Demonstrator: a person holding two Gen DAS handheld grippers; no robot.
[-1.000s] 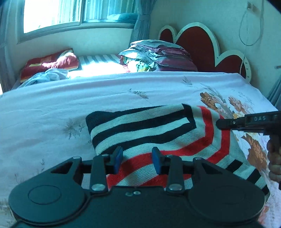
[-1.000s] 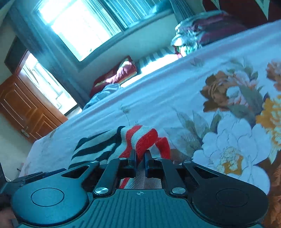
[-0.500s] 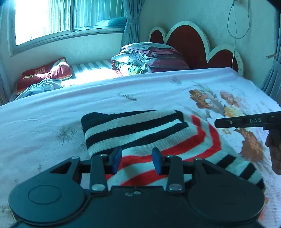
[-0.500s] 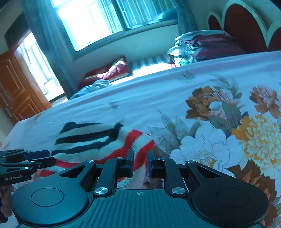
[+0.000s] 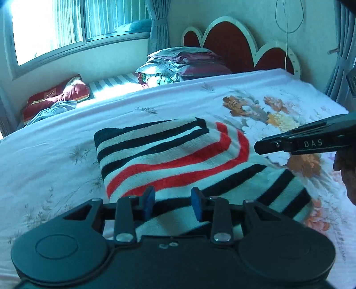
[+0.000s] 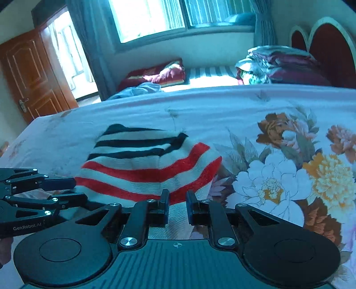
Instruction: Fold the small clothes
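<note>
— Where's the little jumper now?

— The striped knit garment (image 5: 175,155) lies on the bed (image 5: 55,160), on the pale floral bedsheet (image 6: 278,177), roughly in the middle and near the front edge. It's black-and-white bands at the far end, red-and-white in the middle, black again towards us. Part of it is doubled over on itself, so there's a raised fold across the red stripes.

— And the two tools?

— The left gripper (image 5: 172,202) is low over the near edge of the garment, its blue-padded jaws spread apart with cloth showing in the gap; nothing is pinched. The right gripper (image 6: 176,206) sits at the garment's right-hand side. Its jaws are parted too, a narrower gap, with white knit visible between them but not clamped.

— Are they touching the cloth?

— I can't tell for certain; both hover right at its surface. From the left camera the right tool's tip points at the red corner of the fold, just beside it.

— Anything else about?

— A stack of folded bedding (image 5: 184,64) by the red headboard (image 5: 231,46), a dark red pillow (image 6: 155,73) under the window (image 6: 151,17), and a wooden door (image 6: 29,73) standing open at the far left.
</note>
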